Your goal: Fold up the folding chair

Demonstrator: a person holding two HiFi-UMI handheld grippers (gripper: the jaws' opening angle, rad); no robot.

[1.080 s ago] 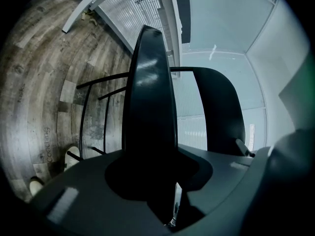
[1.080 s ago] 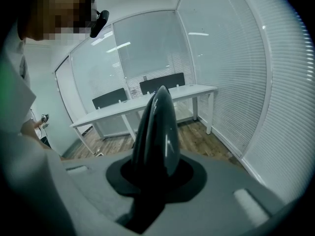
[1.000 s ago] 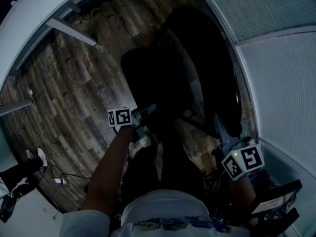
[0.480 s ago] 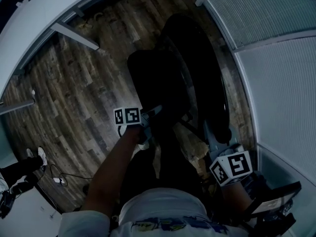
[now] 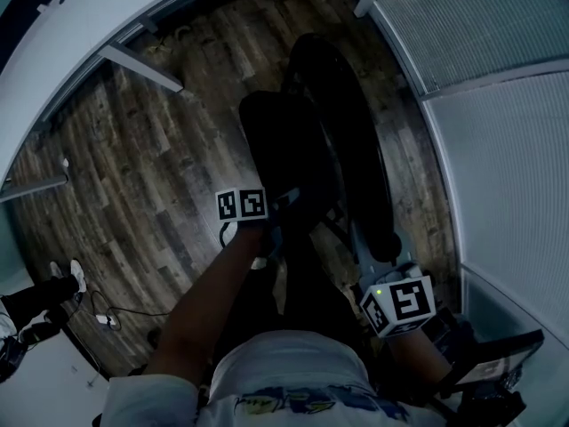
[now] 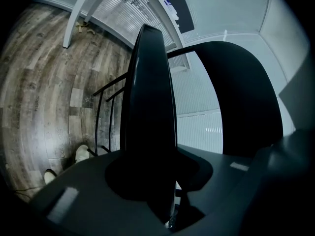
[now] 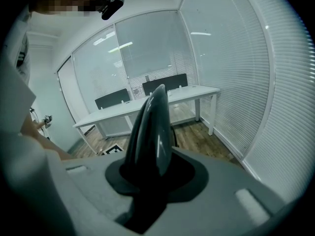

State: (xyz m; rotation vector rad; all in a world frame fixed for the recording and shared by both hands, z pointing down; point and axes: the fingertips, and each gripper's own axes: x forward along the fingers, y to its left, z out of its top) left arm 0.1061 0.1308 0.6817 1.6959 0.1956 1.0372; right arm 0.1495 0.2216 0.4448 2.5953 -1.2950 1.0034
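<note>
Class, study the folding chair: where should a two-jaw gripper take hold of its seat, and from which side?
Grip the seat at its thin near edge, coming in from that near side with the jaws straddling the panel. It is slim and edge-on to the left gripper clamped there, so flat jaws should probably hold it.

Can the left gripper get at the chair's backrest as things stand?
Probably not at once: the left gripper is shut on the seat, so it is busy. The backrest stands close beside the seat with open air between, so it looks reachable once the seat is released.
</note>
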